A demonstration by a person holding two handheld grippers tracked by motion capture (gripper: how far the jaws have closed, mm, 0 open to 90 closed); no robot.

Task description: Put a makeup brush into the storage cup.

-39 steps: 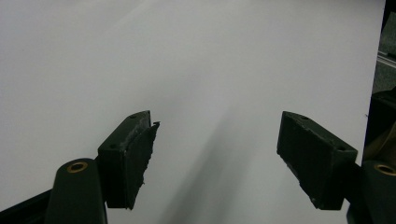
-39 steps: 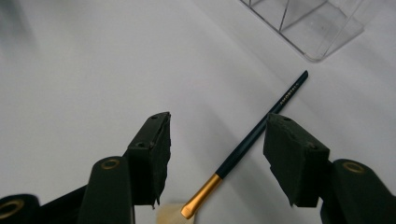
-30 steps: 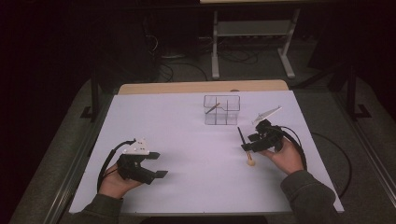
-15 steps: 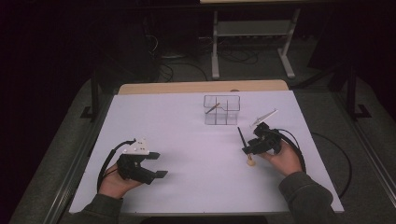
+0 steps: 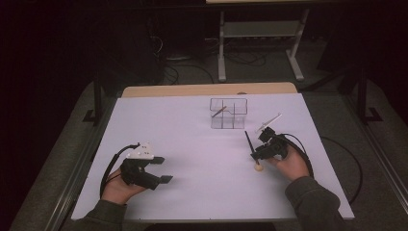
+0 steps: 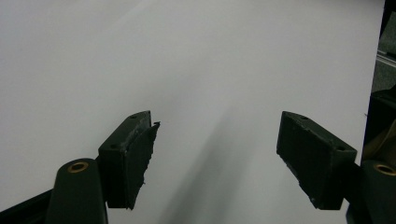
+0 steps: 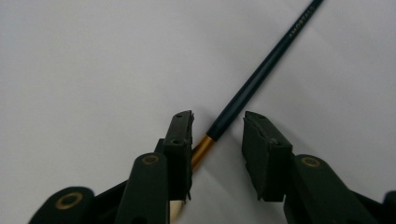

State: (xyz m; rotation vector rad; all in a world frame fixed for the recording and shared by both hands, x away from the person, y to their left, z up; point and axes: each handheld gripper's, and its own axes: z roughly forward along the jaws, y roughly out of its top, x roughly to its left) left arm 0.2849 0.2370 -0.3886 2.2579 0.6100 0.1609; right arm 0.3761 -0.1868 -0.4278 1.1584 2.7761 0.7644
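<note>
A paintbrush (image 5: 248, 144) with a dark blue handle (image 7: 261, 70), a gold ferrule and a pale tip lies on the white table (image 5: 192, 139) at the right. My right gripper (image 5: 255, 155) (image 7: 217, 120) is low over it, jaws a little apart on either side of the handle just above the ferrule; the left jaw touches the ferrule, the right one stands clear. My left gripper (image 5: 162, 169) (image 6: 217, 126) rests at the front left, wide open, with bare table between its jaws.
A clear divided box (image 5: 228, 113) stands at the back centre with a thin stick (image 5: 219, 111) leaning in its left compartment. A wooden strip (image 5: 207, 89) runs along the table's far edge. Cables trail from both grippers.
</note>
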